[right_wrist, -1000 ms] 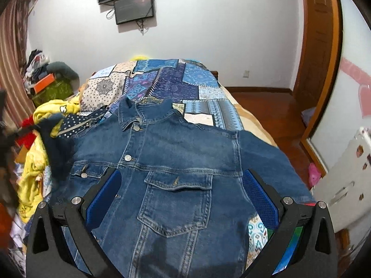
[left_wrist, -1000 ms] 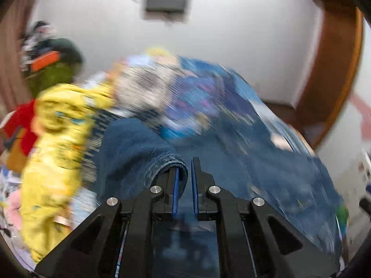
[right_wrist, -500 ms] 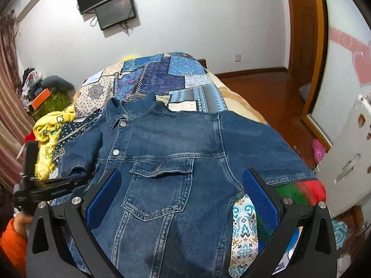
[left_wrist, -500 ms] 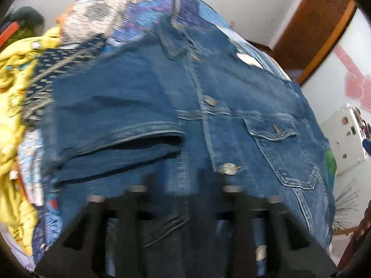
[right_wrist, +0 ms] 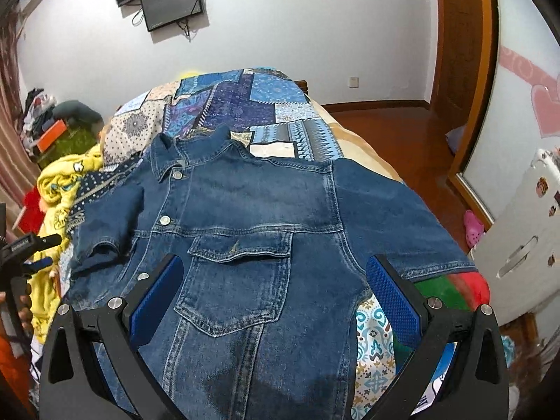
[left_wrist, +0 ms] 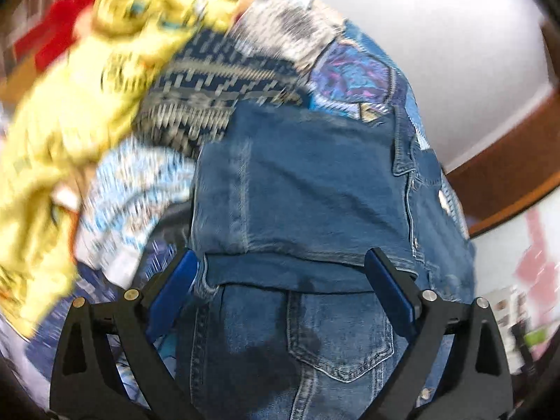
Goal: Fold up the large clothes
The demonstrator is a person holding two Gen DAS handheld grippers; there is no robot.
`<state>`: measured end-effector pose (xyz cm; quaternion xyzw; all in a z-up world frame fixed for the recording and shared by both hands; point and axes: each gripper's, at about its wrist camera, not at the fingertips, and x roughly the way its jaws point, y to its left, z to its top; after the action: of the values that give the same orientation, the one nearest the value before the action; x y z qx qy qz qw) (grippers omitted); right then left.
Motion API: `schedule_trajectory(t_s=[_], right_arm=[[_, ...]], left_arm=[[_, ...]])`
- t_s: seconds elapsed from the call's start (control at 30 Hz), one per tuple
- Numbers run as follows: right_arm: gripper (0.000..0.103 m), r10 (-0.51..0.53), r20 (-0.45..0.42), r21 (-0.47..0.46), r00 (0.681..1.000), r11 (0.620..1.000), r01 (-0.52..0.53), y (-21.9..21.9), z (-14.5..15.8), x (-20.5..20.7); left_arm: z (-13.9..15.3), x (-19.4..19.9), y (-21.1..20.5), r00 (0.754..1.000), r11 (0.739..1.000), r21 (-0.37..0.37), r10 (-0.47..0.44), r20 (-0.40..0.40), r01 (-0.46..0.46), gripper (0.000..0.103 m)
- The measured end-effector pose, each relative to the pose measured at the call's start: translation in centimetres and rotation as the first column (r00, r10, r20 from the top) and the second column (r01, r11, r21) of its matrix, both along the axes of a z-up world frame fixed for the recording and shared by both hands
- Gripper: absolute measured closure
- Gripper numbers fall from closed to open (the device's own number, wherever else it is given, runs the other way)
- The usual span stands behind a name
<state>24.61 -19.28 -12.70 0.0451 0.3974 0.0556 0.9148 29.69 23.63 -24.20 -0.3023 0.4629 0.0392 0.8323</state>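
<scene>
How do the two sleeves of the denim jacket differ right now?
The left sleeve is folded in over the jacket's front, while the right sleeve still lies spread out to the side. The left sleeve's cuff rests on the chest panel beside the buttons; the right sleeve's cuff reaches the bed's edge, over a red and green cloth. Both are short, of the same blue denim, and neither gripper holds either one.

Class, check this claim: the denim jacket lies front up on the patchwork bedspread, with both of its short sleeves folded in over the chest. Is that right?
Not quite. Only one sleeve is folded in over the denim jacket; the other sleeve lies spread out flat, as the right wrist view shows. The jacket does lie front up on the patchwork bedspread.
</scene>
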Motion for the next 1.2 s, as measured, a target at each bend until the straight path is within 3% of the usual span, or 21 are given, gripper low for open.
schedule_trajectory(t_s=[0.07, 0.2, 0.3, 0.37, 0.47, 0.57, 0.6, 0.7, 0.83, 0.93, 1.0, 1.2], right_arm=[[0.0, 0.006, -0.003, -0.013, 1.0, 1.0, -0.006, 0.3, -0.1, 0.2], [0.0, 0.019, -0.015, -0.03, 1.0, 0.999, -0.019, 1.1, -0.5, 0.8], [0.0, 0.032, -0.028, -0.036, 0.999, 0.999, -0.033, 1.6, -0.8, 1.2], [0.0, 0.045, -0.038, -0.04, 0.998, 0.998, -0.047, 2.0, -1.1, 1.4], [0.0, 0.059, -0.048, -0.053, 0.997, 0.997, -0.061, 2.5, -1.4, 1.4], [0.0, 0.068, -0.055, -0.066, 0.996, 0.995, -0.071, 2.7, -1.6, 1.4], [0.0, 0.068, -0.056, -0.068, 0.996, 0.995, -0.072, 2.8, -1.6, 1.4], [0.0, 0.07, -0.054, -0.062, 0.996, 0.995, -0.073, 2.6, -1.5, 1.3], [0.0, 0.068, -0.041, -0.045, 0.997, 0.997, -0.07, 2.2, -1.0, 1.0], [0.0, 0.061, -0.024, -0.037, 0.998, 0.997, -0.062, 1.5, -0.5, 0.5], [0.0, 0.051, -0.011, -0.026, 0.999, 0.998, -0.051, 0.8, -0.3, 0.2], [0.0, 0.004, 0.012, 0.022, 1.0, 1.0, -0.005, -2.0, 0.2, -0.5]], left_arm=[[-1.7, -0.1, 1.3, 0.999, 0.995, -0.096, 0.025, -0.02, -0.027, 0.006], [-4.8, 0.4, 3.1, 0.997, 0.96, -0.273, 0.052, -0.058, -0.066, 0.006], [-6.6, 1.2, 3.6, 0.994, 0.934, -0.346, 0.06, -0.089, -0.087, 0.008], [-7.2, 1.8, 3.7, 0.993, 0.928, -0.358, 0.068, -0.1, -0.1, 0.019], [-7.2, 2.6, 3.9, 0.989, 0.942, -0.312, 0.089, -0.115, -0.121, 0.041], [-6.5, 2.8, 4.2, 0.988, 0.955, -0.263, 0.112, -0.109, -0.138, 0.056], [-6.1, 2.7, 4.1, 0.987, 0.962, -0.233, 0.117, -0.108, -0.139, 0.065], [-4.5, 2.6, 3.5, 0.991, 0.983, -0.144, 0.102, -0.083, -0.113, 0.079], [-0.5, 2.7, 1.9, 0.997, 0.997, 0.024, 0.08, -0.014, -0.08, 0.083], [3.6, 3.4, -0.1, 0.998, 0.992, 0.119, 0.03, 0.056, -0.036, 0.094], [6.8, 4.1, -2.1, 0.994, 0.984, 0.181, -0.023, 0.107, 0.004, 0.094], [14.7, 7.4, -10.8, 0.946, 0.954, 0.264, -0.209, 0.246, 0.142, 0.096]])
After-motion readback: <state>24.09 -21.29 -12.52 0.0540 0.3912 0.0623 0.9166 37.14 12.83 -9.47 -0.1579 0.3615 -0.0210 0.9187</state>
